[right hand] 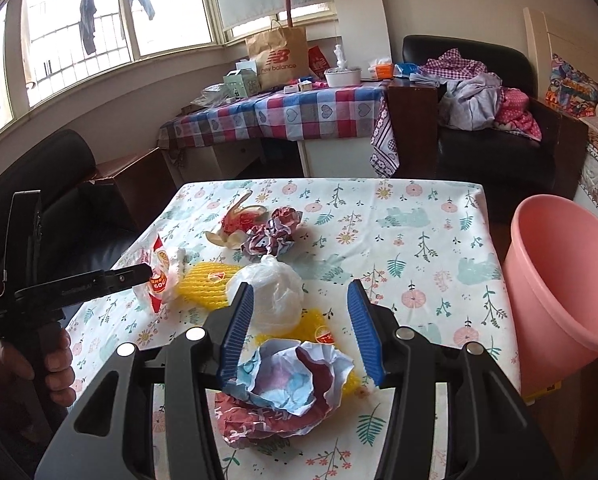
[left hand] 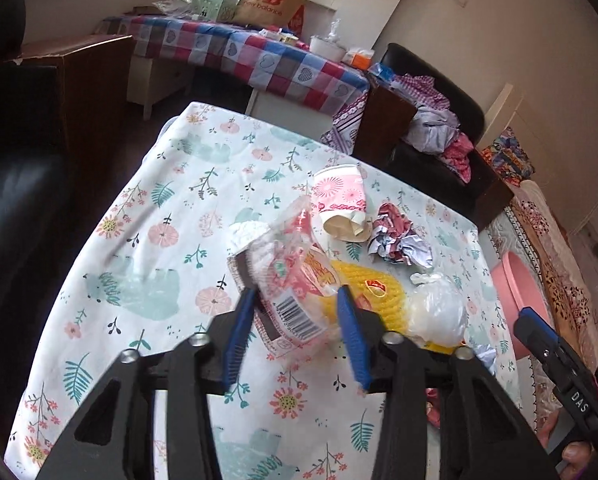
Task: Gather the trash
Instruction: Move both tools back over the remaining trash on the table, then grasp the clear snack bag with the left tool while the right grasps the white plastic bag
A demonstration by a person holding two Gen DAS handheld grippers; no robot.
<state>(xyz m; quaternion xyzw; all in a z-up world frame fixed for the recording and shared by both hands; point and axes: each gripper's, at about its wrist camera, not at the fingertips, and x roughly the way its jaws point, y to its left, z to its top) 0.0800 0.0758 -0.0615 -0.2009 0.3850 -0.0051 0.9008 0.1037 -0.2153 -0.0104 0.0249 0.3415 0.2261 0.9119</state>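
Item: my left gripper (left hand: pixel 299 300), jaws narrowed on a clear snack wrapper (left hand: pixel 287 280) at the floral tablecloth's (left hand: pixel 139 240) left side. Item: my right gripper (right hand: pixel 301 300), jaws wide, over crumpled paper (right hand: pixel 295 376) at the near edge. Pink bin (right hand: pixel 559 280) stands right of the table.

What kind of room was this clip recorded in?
Most likely a lived-in home, a living room or bedsit. A black leather armchair is heaped with clothes, a checked-cloth side table holds a brown paper shopping bag, and laundry hangs outside the bay window.
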